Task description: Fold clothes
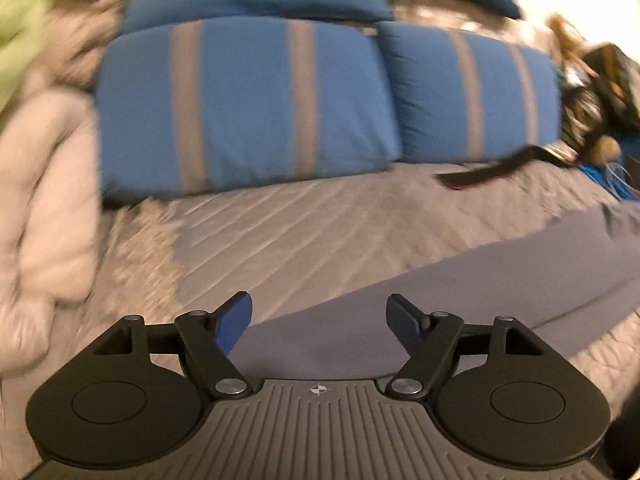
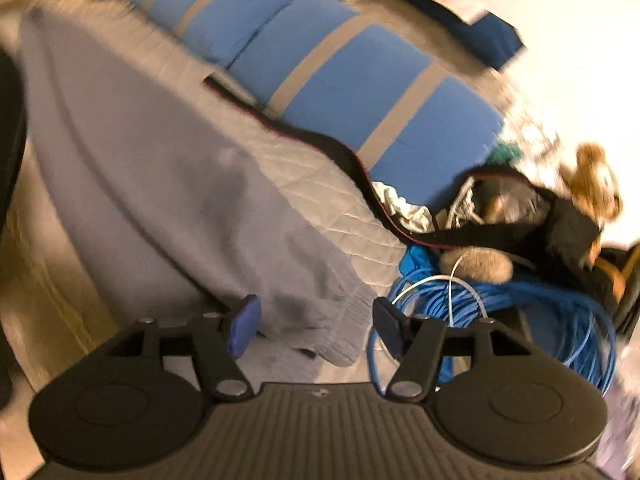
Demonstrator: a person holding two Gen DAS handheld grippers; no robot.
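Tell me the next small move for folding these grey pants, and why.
Probably bring the right gripper down and close it on the ribbed cuff of the grey pants. Both grippers are open and hold nothing; the cuff lies right between the right one's fingers, while the left gripper hangs over the pant leg, laid long and flat on the quilt.

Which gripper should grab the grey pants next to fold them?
Probably the right gripper. Its open jaws sit right over the cuff of the pants. The left gripper, also open, is over plain flat cloth with no edge to pinch.
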